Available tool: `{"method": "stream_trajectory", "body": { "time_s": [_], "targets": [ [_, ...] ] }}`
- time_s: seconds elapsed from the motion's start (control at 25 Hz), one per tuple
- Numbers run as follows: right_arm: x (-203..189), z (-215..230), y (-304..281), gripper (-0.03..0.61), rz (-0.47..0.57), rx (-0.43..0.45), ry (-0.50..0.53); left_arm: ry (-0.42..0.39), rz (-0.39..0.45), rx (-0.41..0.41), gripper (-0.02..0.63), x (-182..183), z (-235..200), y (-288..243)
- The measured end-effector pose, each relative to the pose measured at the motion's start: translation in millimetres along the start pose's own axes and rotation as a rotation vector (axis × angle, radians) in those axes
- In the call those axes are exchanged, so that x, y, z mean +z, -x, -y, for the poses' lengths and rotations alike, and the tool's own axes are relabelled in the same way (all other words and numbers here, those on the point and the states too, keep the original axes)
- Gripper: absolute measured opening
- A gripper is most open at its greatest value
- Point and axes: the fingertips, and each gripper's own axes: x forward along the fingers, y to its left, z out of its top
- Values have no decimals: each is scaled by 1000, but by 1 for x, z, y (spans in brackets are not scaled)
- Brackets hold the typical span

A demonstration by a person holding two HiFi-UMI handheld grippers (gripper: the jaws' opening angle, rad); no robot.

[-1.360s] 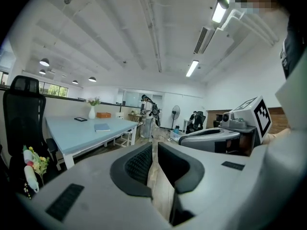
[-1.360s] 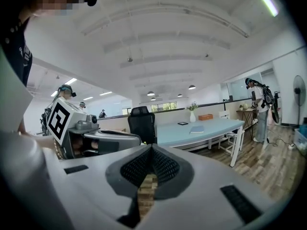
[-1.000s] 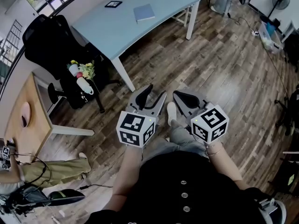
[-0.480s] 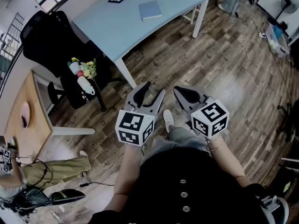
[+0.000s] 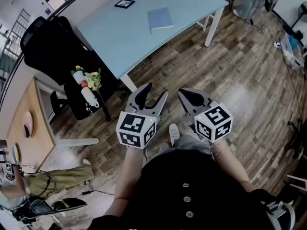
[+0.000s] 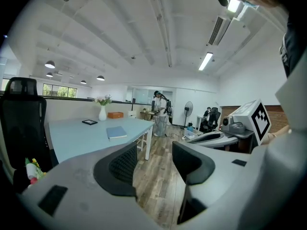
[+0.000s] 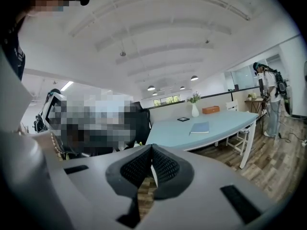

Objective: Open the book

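While both grippers hovered over open wood floor, the closed blue book lay well ahead on the light-blue desk.
The left gripper's fingers had just been opening and stood wide, empty. The right gripper's fingers met on nothing. Only the gripper views showed a standing person beyond the desk.

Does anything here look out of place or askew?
Only slightly: flowers seem to sit on the seat of the black chair beside the table, not on it. The book lies flat and closed.
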Motion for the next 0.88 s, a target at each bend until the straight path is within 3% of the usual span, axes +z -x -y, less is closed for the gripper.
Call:
{"method": "stream_trajectory", "body": {
  "time_s": [0.32, 0.56, 0.88],
  "targets": [
    [16, 57, -43, 2, 13, 9, -20, -41, -11, 26, 227, 24, -36, -59],
    [25, 82, -64, 2, 12, 25, -23, -11, -17, 48, 227, 28, -58, -84],
    [20, 104, -65, 2, -6, 15, -53, 25, -29, -11, 227, 20, -53, -107]
  ]
}}
